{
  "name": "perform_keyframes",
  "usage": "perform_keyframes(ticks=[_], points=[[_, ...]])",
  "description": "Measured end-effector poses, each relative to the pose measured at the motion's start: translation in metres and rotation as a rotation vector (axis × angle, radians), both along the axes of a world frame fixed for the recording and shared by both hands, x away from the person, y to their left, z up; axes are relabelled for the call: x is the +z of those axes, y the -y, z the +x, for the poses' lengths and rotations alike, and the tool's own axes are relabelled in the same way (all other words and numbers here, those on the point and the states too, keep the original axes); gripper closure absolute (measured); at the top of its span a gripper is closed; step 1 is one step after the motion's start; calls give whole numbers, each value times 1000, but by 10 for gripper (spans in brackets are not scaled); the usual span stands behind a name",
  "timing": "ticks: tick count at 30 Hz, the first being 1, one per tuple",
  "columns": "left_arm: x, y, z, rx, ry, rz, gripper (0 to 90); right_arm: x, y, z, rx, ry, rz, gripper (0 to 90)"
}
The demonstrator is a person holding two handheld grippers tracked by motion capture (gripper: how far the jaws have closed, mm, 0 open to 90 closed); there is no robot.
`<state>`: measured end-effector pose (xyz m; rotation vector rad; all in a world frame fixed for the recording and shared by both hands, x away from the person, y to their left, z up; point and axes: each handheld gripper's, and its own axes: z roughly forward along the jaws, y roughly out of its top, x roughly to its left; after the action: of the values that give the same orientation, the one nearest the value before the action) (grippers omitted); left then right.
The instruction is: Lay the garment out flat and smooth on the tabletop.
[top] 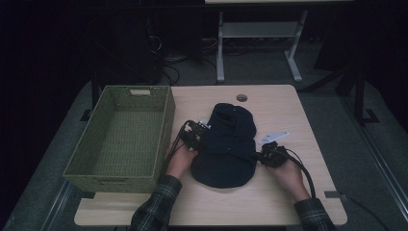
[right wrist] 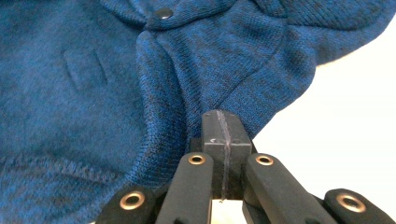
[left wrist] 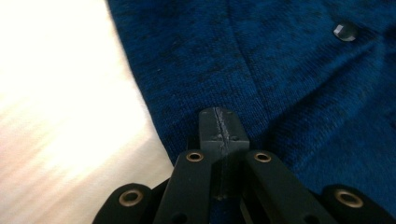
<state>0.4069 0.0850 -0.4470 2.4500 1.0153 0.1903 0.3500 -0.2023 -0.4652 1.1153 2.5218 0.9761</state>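
Note:
A dark blue knit garment (top: 226, 144) lies flat on the wooden table (top: 293, 110). My left gripper (top: 202, 139) sits at the garment's left edge. In the left gripper view its jaws (left wrist: 219, 123) are pressed together over the edge of the garment (left wrist: 299, 79). My right gripper (top: 261, 156) is at the garment's right edge. In the right gripper view the jaws (right wrist: 223, 126) are closed, and folds of the garment (right wrist: 93, 93) bunch toward them. A dark snap button (right wrist: 163, 13) shows near the collar, and another snap button (left wrist: 345, 31) shows in the left gripper view.
An empty green woven basket (top: 167, 120) stands on the table's left side, close to my left hand. A round cable hole (top: 242, 97) sits near the far edge. Beyond the table are a desk frame (top: 220, 53) and cables on the floor.

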Motion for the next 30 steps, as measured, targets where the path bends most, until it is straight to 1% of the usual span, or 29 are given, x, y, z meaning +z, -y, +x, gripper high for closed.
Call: perform_keyframes(ticks=[1, 2, 5, 6, 7, 10, 13, 16, 17, 18, 19, 21, 22, 25, 27, 28, 30], points=[[0, 0, -3, -15, -9, -13, 900, 0, 2, -1, -4, -2, 3, 900], [0, 0, -5, -28, -15, -13, 900, 0, 4, -2, -4, 0, 0, 900], [-1, 1, -14, -59, -38, -43, 900, 0, 9, -6, -11, -2, -1, 900], [-1, 1, -17, -68, -42, -47, 900, 1, 11, -7, -10, -1, -8, 900], [-1, 2, -21, -81, -48, -57, 900, 1, 11, -8, -13, -7, -10, 900], [-1, 4, -31, -114, -59, -66, 900, 2, 16, -14, -14, -11, -14, 900], [-2, 5, -41, -142, -67, -83, 900, 2, 20, -21, -12, -18, -11, 900], [-3, 7, -50, -159, -74, -102, 900, 3, 24, -31, -4, -28, -21, 900], [-3, 7, -54, -176, -75, -94, 900, 3, 24, -35, 0, -27, -23, 900], [-3, 8, -58, -176, -71, -101, 900, 3, 25, -40, 3, -31, -22, 900], [-3, 8, -60, -190, -65, -89, 900, 4, 25, -43, 9, -31, -24, 900], [-3, 10, -63, -193, -50, -81, 900, 4, 25, -50, 16, -35, -30, 900], [-3, 10, -63, -193, -49, -80, 900, 4, 25, -51, 18, -35, -26, 900], [-3, 9, -63, -197, -48, -83, 900, 8, 26, -50, 23, -35, -14, 896], [-3, 9, -62, -197, -49, -87, 900, 16, 28, -44, 4, -4, 11, 844], [-3, 9, -62, -197, -48, -88, 900, 19, 29, -41, -12, 6, 14, 825], [-3, 9, -62, -197, -49, -90, 900, 25, 33, -28, -44, 39, 26, 800]])
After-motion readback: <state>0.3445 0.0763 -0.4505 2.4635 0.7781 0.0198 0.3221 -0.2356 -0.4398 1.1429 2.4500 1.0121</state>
